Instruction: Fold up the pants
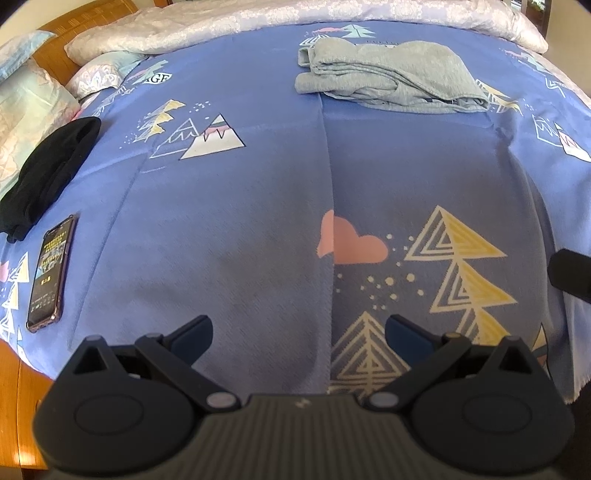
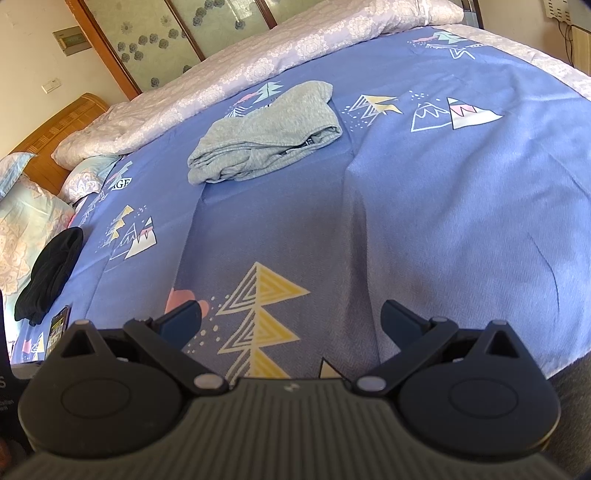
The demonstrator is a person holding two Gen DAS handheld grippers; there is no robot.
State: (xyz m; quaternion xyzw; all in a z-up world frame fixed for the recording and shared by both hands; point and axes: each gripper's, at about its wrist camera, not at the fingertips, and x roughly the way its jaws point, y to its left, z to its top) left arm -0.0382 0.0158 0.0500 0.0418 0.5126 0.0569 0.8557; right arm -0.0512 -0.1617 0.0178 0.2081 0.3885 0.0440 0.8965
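Grey pants (image 1: pixel 391 74) lie folded in a compact bundle on the blue patterned bedsheet (image 1: pixel 240 221), far from me; they also show in the right wrist view (image 2: pixel 266 133). My left gripper (image 1: pixel 298 332) is open and empty, low over the near part of the bed. My right gripper (image 2: pixel 291 317) is also open and empty, hovering over the near edge of the sheet (image 2: pixel 443 206). Both grippers are well short of the pants. A dark part of the right gripper shows at the right edge of the left wrist view (image 1: pixel 570 275).
A black garment (image 1: pixel 48 173) and a phone (image 1: pixel 51 269) lie at the left side of the bed; both also show in the right wrist view, garment (image 2: pixel 51 273), phone (image 2: pixel 59 325). Pillows (image 1: pixel 29 110), a pale quilt (image 1: pixel 258 18) and a wooden headboard (image 2: pixel 55 125) lie beyond.
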